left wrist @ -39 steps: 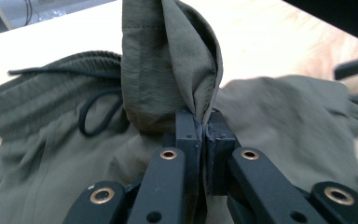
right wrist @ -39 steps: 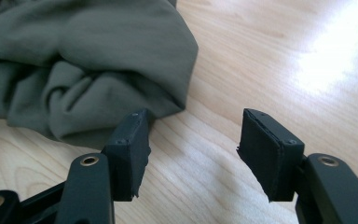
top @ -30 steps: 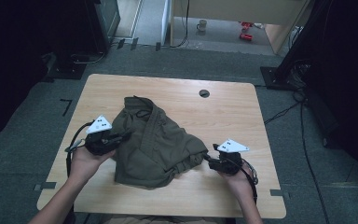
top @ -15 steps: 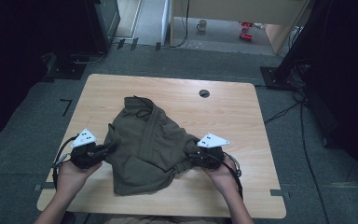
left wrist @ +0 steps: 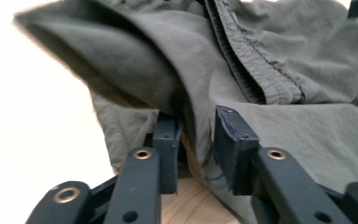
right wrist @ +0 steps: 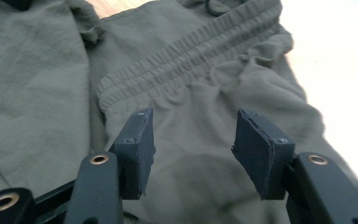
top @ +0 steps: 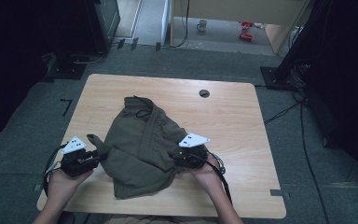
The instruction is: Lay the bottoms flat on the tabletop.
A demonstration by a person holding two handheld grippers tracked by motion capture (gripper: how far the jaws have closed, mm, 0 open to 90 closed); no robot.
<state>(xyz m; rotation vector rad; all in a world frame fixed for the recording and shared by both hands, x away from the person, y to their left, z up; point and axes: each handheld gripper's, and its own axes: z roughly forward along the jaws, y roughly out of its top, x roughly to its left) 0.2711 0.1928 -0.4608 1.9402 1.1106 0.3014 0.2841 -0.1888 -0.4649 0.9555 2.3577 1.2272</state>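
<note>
From the high view we see an olive-green garment [top: 142, 147] lying crumpled on the wooden worktop [top: 242, 121], nearer the person's edge than the far one. Our left gripper [top: 93, 156] sits at the garment's left edge, where a narrow flap of cloth sticks out toward it; our right gripper [top: 175, 161] rests against the garment's right side. Each gripper's body covers its own jaws here, so from above we cannot tell how they stand. The forearms are cut off by the bottom edge, and the room beyond the worktop is too dark to read.

In the left gripper view, the left gripper [left wrist: 198, 140] has a fold of the garment [left wrist: 279, 65] hanging between its jaws. The jaws have just been opening: a narrow gap shows on both sides of the fold, and the pads no longer press it. The left part of this view is washed out to white and the cloth edge there is blurred.

In the right gripper view, the right gripper [right wrist: 193, 140] holds its jaws fairly wide, though they have just been closing a little, above the garment [right wrist: 46, 93] and its gathered waistband [right wrist: 191, 56]; nothing is pinched between them. The right side is overexposed
</note>
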